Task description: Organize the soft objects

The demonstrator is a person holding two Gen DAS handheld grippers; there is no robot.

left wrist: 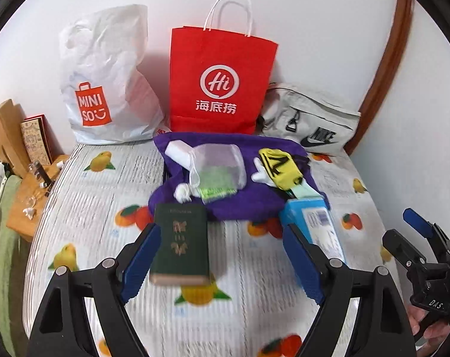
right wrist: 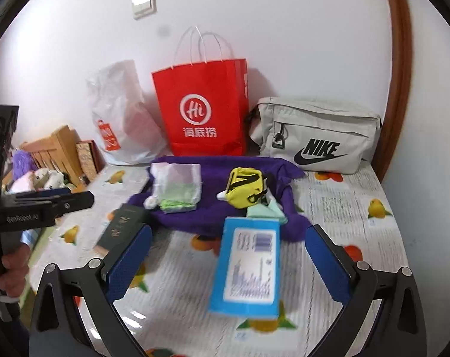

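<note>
A purple cloth lies on the table. On it sit a mesh pouch with green contents and a yellow soft item. A dark green booklet box lies between the fingers of my left gripper, which is open. A blue box lies between the fingers of my right gripper, also open. Neither gripper holds anything.
Against the wall stand a white Miniso bag, a red paper bag and a grey Nike pouch. Wooden items and plush toys sit at the left. The fruit-print tablecloth covers the table.
</note>
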